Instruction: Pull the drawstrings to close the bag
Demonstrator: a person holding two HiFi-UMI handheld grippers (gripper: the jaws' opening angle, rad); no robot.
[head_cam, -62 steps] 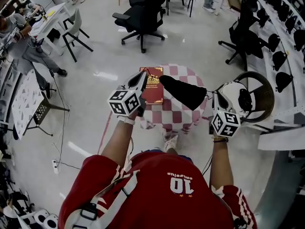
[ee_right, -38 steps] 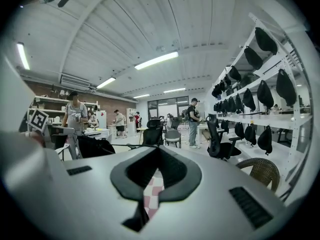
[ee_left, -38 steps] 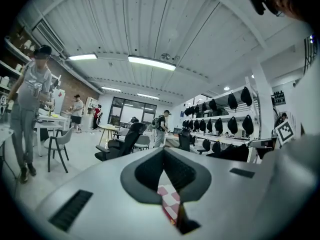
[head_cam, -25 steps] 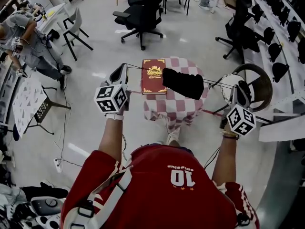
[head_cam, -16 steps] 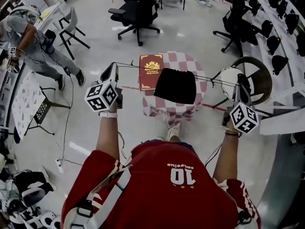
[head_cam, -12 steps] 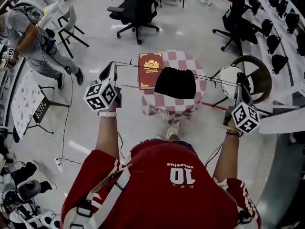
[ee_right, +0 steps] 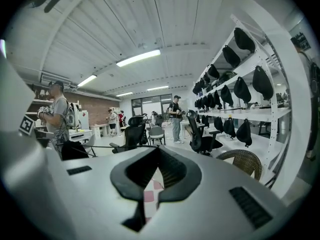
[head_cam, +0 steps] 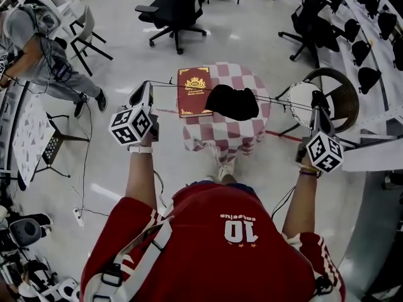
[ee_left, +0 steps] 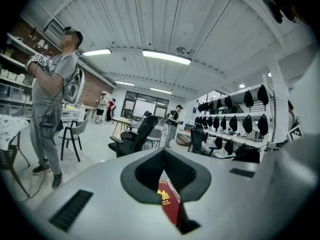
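A black drawstring bag (head_cam: 232, 102) hangs above the small round table with a red-and-white checked cloth (head_cam: 234, 136). Its mouth is bunched. One thin drawstring (head_cam: 173, 85) runs taut from the bag to my left gripper (head_cam: 147, 85), which is shut on it out to the left of the table. The other string (head_cam: 283, 105) runs to my right gripper (head_cam: 317, 99), shut on it out to the right. In the left gripper view the jaws (ee_left: 164, 151) are closed, with the bag (ee_left: 247, 155) off to the right. The right gripper view shows closed jaws (ee_right: 159, 151) and the bag (ee_right: 74, 150) at left.
A red book (head_cam: 194, 92) lies on the table's left side. A wicker chair (head_cam: 343, 109) holding a white object stands close to my right gripper. Black office chairs (head_cam: 169, 11) are behind the table. A person (head_cam: 38, 49) stands at far left beside a white table (head_cam: 30, 134).
My grippers have moved apart, from beside the bag to well out on either side. The strings have gone taut and the bag's mouth has gathered. Over the last half second little has moved.
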